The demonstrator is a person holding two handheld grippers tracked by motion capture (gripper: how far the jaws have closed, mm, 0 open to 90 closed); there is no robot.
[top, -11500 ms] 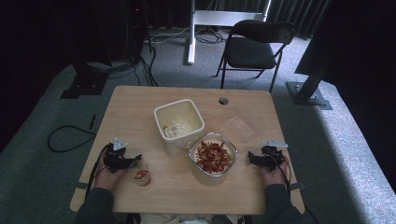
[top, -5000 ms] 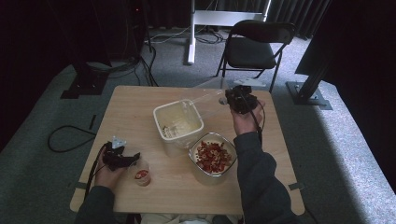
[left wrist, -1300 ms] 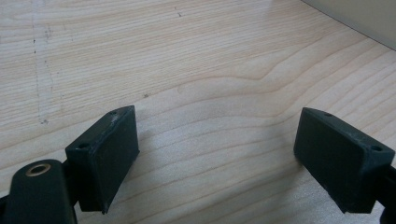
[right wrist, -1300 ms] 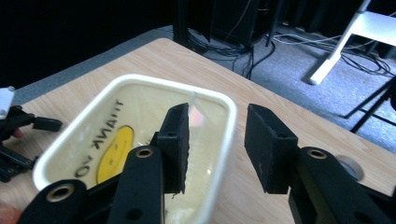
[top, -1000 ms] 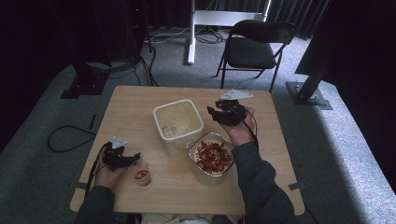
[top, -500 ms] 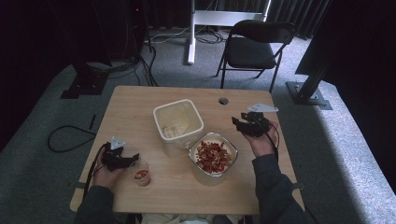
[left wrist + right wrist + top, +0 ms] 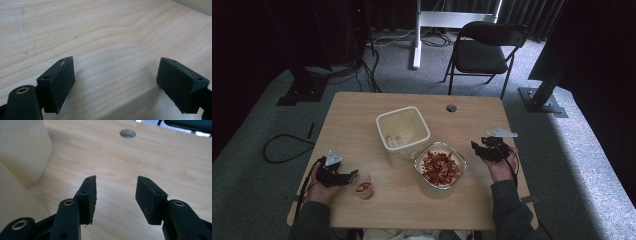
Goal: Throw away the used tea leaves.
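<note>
A cream tub [image 7: 402, 132] stands mid-table, with a glass bowl [image 7: 439, 165] of red and tan pieces in front of it. A small clear cup [image 7: 363, 187] with red contents sits at the front left. My left gripper [image 7: 348, 176] rests just left of the cup. It is open over bare wood [image 7: 117, 82], and its jaws have just been closing slightly with nothing between them. My right gripper [image 7: 477, 148] hovers low to the right of the bowl and points left. It is open [image 7: 116, 197], its jaws have just been opening, and nothing is between them. The tub [image 7: 22, 150] rises at its left.
A round cable hole [image 7: 451, 108] lies near the table's far edge, also ahead of the right jaws [image 7: 127, 133]. A black folding chair [image 7: 487, 50] stands beyond the table [image 7: 362, 110]. Cables lie on the floor to the left.
My right hand has swung from beside the tub's far right corner toward the near right and sunk to beside the bowl. The left hand has stayed put.
</note>
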